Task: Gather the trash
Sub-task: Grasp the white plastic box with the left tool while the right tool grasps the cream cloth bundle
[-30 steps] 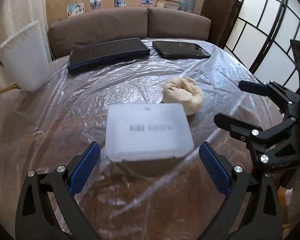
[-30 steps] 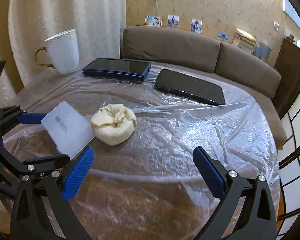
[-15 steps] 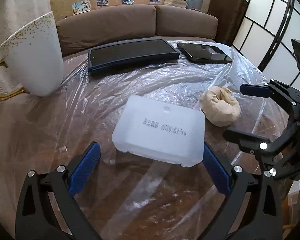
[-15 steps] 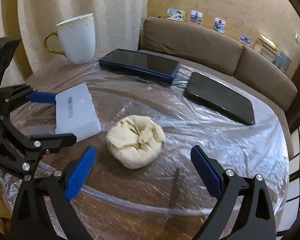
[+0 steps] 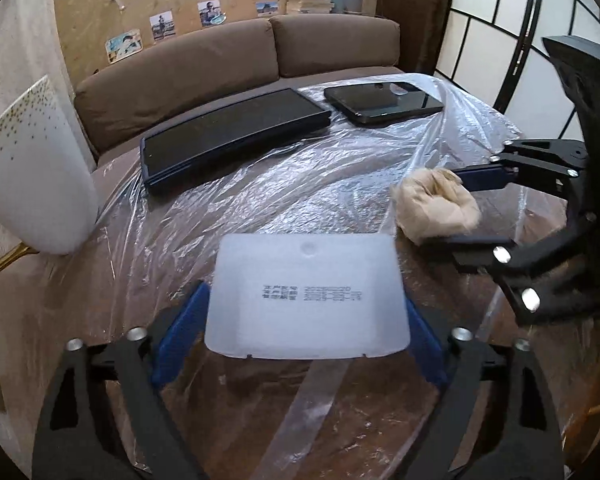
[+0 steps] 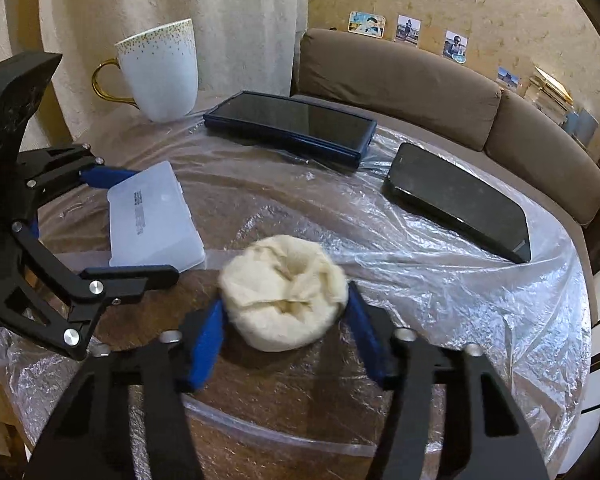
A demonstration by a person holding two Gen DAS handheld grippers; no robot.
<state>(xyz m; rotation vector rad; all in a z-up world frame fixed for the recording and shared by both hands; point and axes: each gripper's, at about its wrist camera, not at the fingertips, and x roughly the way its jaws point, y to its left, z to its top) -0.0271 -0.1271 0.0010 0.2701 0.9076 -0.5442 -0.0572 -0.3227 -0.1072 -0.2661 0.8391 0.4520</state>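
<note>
A frosted white plastic box (image 5: pixel 306 294) with printed dates lies on the plastic-covered table, between the blue pads of my left gripper (image 5: pixel 304 340), which is shut on its two sides. The box also shows in the right wrist view (image 6: pixel 152 220). A crumpled cream tissue ball (image 6: pixel 286 308) sits between the pads of my right gripper (image 6: pixel 286 340), which press its two sides. The ball also shows in the left wrist view (image 5: pixel 436 208), with the right gripper's fingers around it.
A white gold-speckled mug (image 6: pixel 160 72) stands at the table's far left. A dark blue-cased tablet (image 6: pixel 296 124) and a black phone (image 6: pixel 460 204) lie at the back. Crinkled clear film (image 6: pixel 440 280) covers the round table. A brown sofa (image 6: pixel 420 92) curves behind.
Both grippers have moved forward and closed. The left one now holds the white box by its sides, and the right one has closed onto the tissue ball.
</note>
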